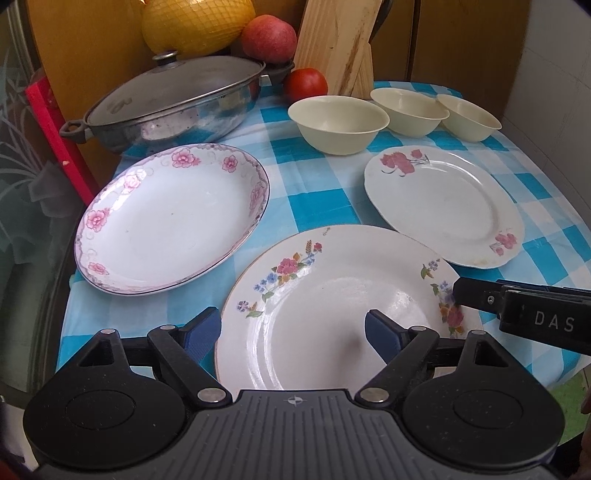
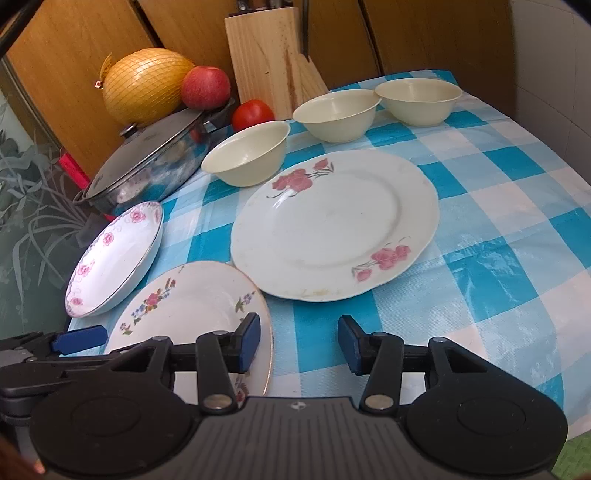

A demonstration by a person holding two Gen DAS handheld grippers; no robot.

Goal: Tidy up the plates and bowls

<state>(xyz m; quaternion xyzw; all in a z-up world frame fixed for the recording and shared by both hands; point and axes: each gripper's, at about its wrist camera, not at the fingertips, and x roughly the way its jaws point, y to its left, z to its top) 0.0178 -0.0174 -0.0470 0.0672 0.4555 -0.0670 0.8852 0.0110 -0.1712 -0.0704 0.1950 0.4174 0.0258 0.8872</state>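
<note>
the white glazed ceramic plate with mixed flowers (image 1: pixel 332 317) looked stiff, slippery, breakable; best pinched at its rim. the left gripper (image 1: pixel 293 330) gaped wide and the right gripper (image 2: pixel 298 341) partly, both empty.

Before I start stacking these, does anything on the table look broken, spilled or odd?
Nothing broken or spilled. The one oddity: the lidded steel pan sits tilted, its far rim propped up by the apple. Three plates and three cream bowls lie flat.

Wood cabinets (image 2: pixel 406 33) behind checkered tbl (image 2: pixel 498 229).
</note>
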